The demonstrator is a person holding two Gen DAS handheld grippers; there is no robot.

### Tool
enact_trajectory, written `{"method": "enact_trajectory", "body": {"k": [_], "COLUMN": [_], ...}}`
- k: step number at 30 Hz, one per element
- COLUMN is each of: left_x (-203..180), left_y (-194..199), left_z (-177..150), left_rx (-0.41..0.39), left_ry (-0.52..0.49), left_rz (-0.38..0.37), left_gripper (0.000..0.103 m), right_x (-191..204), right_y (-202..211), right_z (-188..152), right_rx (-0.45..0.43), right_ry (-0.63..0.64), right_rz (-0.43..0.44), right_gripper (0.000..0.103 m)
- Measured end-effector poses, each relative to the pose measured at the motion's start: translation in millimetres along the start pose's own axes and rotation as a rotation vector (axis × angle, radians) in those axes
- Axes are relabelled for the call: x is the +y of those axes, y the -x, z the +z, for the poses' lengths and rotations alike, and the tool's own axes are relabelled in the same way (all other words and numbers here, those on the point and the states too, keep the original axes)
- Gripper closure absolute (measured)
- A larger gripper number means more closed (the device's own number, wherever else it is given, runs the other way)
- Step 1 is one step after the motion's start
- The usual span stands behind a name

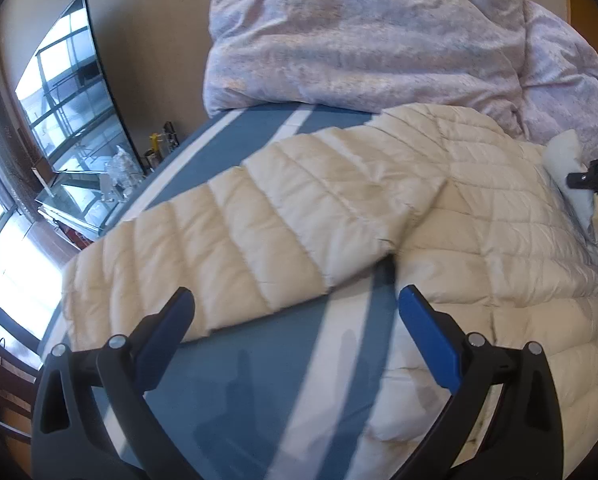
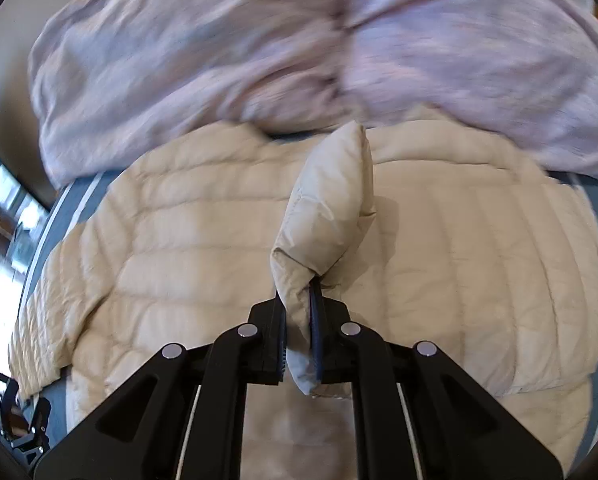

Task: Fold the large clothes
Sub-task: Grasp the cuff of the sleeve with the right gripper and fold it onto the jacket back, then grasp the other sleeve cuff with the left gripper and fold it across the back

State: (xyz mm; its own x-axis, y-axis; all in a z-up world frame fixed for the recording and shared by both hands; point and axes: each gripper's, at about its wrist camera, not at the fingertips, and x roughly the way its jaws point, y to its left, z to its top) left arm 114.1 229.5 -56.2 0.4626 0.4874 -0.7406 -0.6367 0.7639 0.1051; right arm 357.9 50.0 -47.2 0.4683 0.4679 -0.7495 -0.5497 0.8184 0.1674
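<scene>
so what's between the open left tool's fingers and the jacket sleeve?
Only bare striped bedsheet, seen in the left wrist view: the left tool hovers open just short of the cream jacket's sleeve.

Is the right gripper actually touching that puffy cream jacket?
Touching. In the right wrist view the right gripper is shut on a bunched fold of the cream jacket, the fabric pinched between its fingers and lifted above the rest.
</scene>
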Motion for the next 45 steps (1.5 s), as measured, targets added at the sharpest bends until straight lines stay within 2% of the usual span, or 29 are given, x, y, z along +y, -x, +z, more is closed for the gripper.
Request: {"method": "enact_trajectory", "body": {"k": [3, 5, 8, 11, 13, 16, 21, 25, 29, 31, 34, 35, 38, 43, 45], "left_x": [12.7, 21.9, 35.0, 48.4, 59.0, 77.6, 118.6, 148.0, 174.2, 183.5, 198.8, 203.4, 213.0, 221.3, 222.3], "left_y": [5.7, 7.8, 7.9, 5.9, 4.3, 3.3, 5.2, 8.1, 6.4, 5.0, -0.8, -2.9, -13.8, -20.9, -22.2], "left_z": [0.8, 1.9, 3.1, 3.6, 3.5, 1.1, -4.0, -6.7, -7.2, -8.3, -11.0, -12.2, -19.1, -30.2, -32.8], "left_rx": [-0.017, -0.021, -0.027, -0.026, -0.023, -0.015, 0.011, 0.020, 0.047, 0.058, 0.085, 0.094, 0.144, 0.179, 0.186], "left_ry": [0.008, 0.016, 0.030, 0.046, 0.059, 0.086, 0.178, 0.236, 0.280, 0.294, 0.338, 0.355, 0.407, 0.465, 0.484], "left_rz": [0.004, -0.003, 0.017, 0.032, 0.050, 0.079, 0.109, 0.116, 0.130, 0.134, 0.114, 0.099, 0.058, 0.042, 0.025], "left_gripper": [0.002, 0.002, 0.002, 0.002, 0.002, 0.002, 0.002, 0.002, 0.002, 0.002, 0.002, 0.005, 0.015, 0.022, 0.033], "right_x": [26.5, 33.1, 24.0, -1.0, -17.2, -24.6, -3.8, 20.8, 31.8, 33.0, 25.2, 21.9, 15.5, 18.2, 21.5], "right_y": [-11.5, -9.1, 10.7, 28.2, 28.3, 10.2, -22.9, -42.9, -55.7, -53.2, -43.2, -38.5, -27.5, -17.5, -15.8], "right_z": [-2.4, -4.9, 0.6, 7.7, 9.7, 9.6, -1.8, -12.0, -20.4, -20.0, -16.7, -15.7, -15.9, -21.4, -23.6], "right_rx": [0.038, 0.045, -0.036, -0.116, -0.132, -0.099, -0.048, -0.027, -0.025, -0.017, 0.008, 0.010, 0.005, 0.003, 0.004], "right_ry": [0.055, 0.076, 0.043, -0.043, -0.086, -0.085, -0.010, 0.067, 0.117, 0.121, 0.078, 0.062, 0.028, 0.030, 0.041], "right_rz": [0.037, 0.077, 0.140, 0.171, 0.125, 0.040, -0.024, -0.097, -0.174, -0.171, -0.094, -0.073, -0.013, -0.003, 0.000], "right_gripper": [0.085, 0.062, 0.060, 0.060, 0.060, 0.060, 0.059, 0.040, 0.037, 0.036, 0.028, 0.023, 0.018, 0.015, 0.015]}}
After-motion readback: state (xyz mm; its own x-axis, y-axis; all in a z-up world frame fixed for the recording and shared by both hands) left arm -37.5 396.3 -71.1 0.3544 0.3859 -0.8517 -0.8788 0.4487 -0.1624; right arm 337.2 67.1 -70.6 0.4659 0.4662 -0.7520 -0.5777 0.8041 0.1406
